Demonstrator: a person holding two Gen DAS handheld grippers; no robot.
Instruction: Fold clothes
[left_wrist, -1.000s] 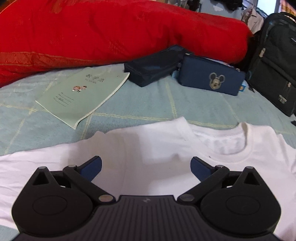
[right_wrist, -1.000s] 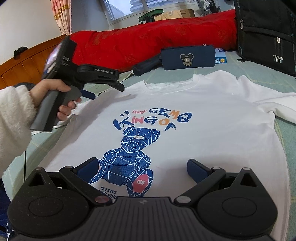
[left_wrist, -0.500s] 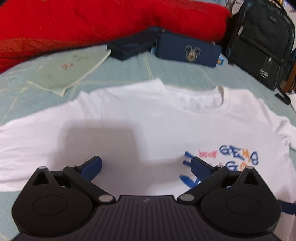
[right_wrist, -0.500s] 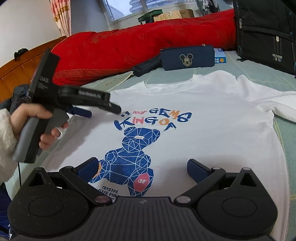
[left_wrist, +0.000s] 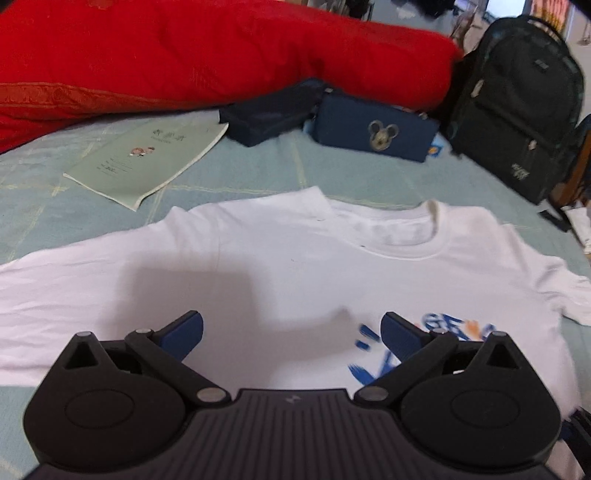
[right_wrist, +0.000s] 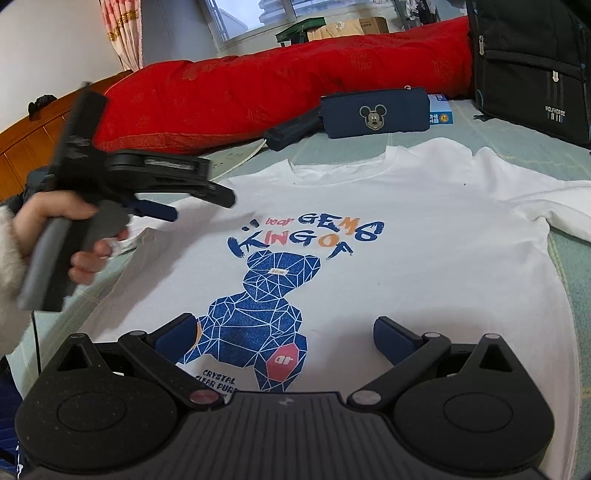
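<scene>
White cotton fills the near part of both views: a T-shirt (right_wrist: 406, 258) lies spread flat, print side up, on the pale green bed (left_wrist: 351, 177), its hem toward the near edge and its collar toward the far side. Nearest the hem, the right tool (right_wrist: 284, 334) hovers low over the blue bear print (right_wrist: 266, 310), its blue pads spread wide with nothing between them. A little farther in, over the shirt's left shoulder and sleeve, the left tool (left_wrist: 291, 328) is gripped by a hand (right_wrist: 70, 236) in a fluffy white sleeve; its jaws also stand wide apart and empty, throwing a shadow on the cloth. Nothing is folded yet, so this looks like the approach before the first fold. The next move likely calls for lowering each tool to a side edge, left at the shoulder or sleeve, right near the hem, pinching only that edge and carrying it across toward the middle without dragging the whole shirt. Beyond the collar lie a green booklet (left_wrist: 147, 162), two dark blue pouches (left_wrist: 373, 131), and at the far edge a red quilt (left_wrist: 203, 55) and a black backpack (left_wrist: 517, 103).
</scene>
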